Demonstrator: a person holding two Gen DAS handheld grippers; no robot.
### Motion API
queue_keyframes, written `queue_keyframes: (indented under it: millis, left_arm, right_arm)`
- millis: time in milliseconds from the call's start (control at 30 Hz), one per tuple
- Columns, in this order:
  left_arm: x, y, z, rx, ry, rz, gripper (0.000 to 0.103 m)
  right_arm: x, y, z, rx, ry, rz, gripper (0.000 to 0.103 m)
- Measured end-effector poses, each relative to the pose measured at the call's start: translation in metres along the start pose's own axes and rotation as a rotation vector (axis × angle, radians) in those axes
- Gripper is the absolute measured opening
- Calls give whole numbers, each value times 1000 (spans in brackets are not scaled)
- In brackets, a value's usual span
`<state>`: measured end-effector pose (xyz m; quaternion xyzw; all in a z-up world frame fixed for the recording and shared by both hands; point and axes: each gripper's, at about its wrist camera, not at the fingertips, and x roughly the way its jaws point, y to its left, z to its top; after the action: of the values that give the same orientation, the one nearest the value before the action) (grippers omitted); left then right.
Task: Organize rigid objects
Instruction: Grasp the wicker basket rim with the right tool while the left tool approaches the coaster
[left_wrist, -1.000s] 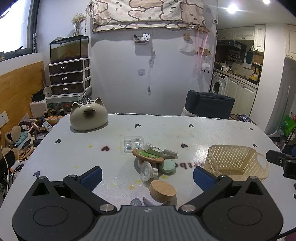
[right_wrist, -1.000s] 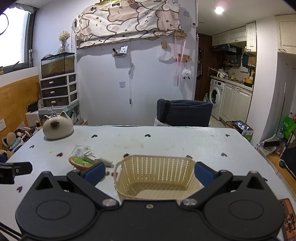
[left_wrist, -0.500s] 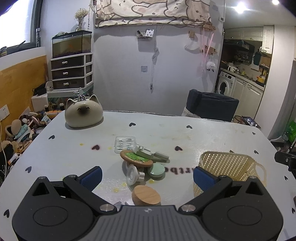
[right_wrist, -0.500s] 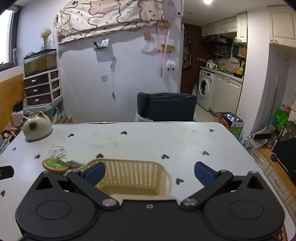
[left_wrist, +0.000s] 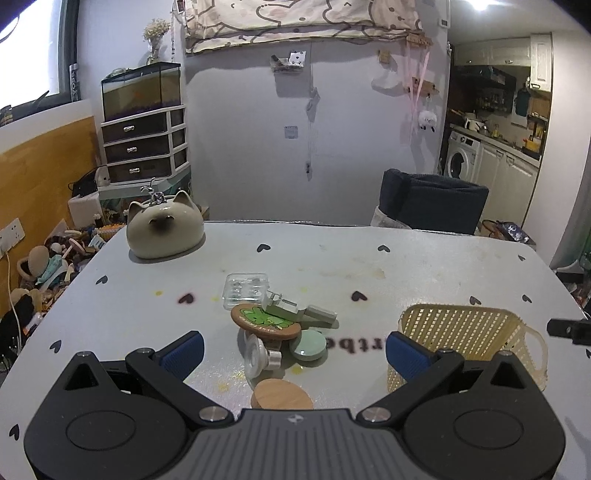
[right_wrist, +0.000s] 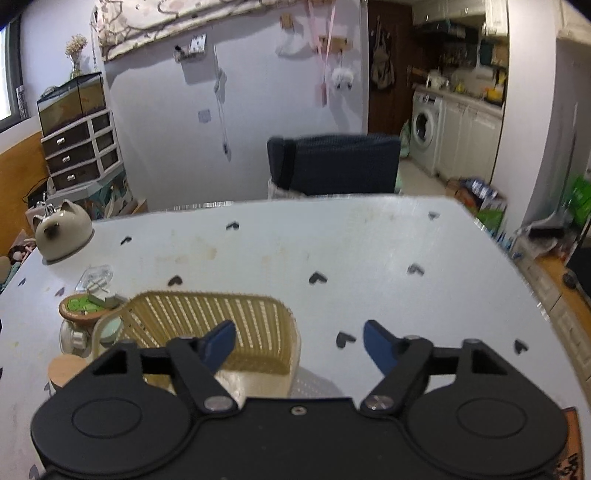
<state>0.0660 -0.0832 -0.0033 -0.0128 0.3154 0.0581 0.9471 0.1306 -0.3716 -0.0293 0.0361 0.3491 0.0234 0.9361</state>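
Since a second ago your right gripper (right_wrist: 297, 341) has swung toward the basket's right side, so the basket (right_wrist: 236, 325) that sat centred between its fingers now lies mostly to their left. Its jaws are closing from full spread, one blue finger over the basket's right wall and the other outside it; the blur leaves it unclear whether either pad touches the wicker yet. Your left gripper (left_wrist: 293, 349) has drifted nearer the pile and stays spread wide with nothing pinched. The loose things, a wooden disc (left_wrist: 281, 394), a white knob (left_wrist: 258, 355), a green coaster (left_wrist: 265, 320) and a clear box (left_wrist: 246, 291), lie on the worktop (left_wrist: 129, 306) just left of the empty basket. You seem to be steadying the basket before loading.
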Motion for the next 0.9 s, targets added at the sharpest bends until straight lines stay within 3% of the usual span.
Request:
queue_keyframes:
  millis: [500, 667, 900]
  left_arm:
    - [34, -5, 16, -36, 34, 7, 103]
    - [52, -5, 21, -32, 40, 4, 103]
    - [95, -4, 31, 54, 88, 50, 103]
  right_arm:
    - [59, -12, -7, 18, 175, 98, 18]
    - [62, -13, -6, 11, 192, 127, 9]
    - [62, -8, -4, -2, 213, 101, 7]
